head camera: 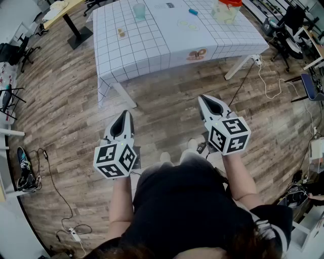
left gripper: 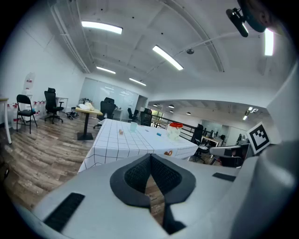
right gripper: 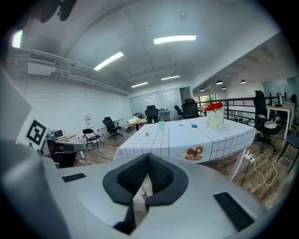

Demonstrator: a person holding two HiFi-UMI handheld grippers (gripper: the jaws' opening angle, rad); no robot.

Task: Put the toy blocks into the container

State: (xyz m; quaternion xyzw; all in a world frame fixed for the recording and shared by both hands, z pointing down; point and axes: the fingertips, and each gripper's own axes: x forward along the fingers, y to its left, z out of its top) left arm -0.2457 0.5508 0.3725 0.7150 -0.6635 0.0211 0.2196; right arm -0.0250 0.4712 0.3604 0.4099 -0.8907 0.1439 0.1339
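The white grid-cloth table (head camera: 167, 45) stands ahead of me, well beyond both grippers. On it are small tan toy blocks (head camera: 121, 33), a blue block (head camera: 193, 11), a teal cup (head camera: 139, 11) and a clear container with a red lid (head camera: 226, 10). My left gripper (head camera: 126, 113) and right gripper (head camera: 202, 97) hang over the wooden floor, short of the table. Both are shut with nothing between the jaws. The left gripper view looks past the closed left gripper (left gripper: 150, 156) to the container (left gripper: 174, 130). Past the closed right gripper (right gripper: 147, 156), the right gripper view also shows the container (right gripper: 215, 115).
A round-based side table (head camera: 66, 12) and black office chairs (head camera: 15, 50) stand at the left. More chairs and desks (head camera: 296, 30) crowd the right. Cables (head camera: 273, 88) trail over the floor by the table leg, and a power strip (head camera: 75, 234) lies at the lower left.
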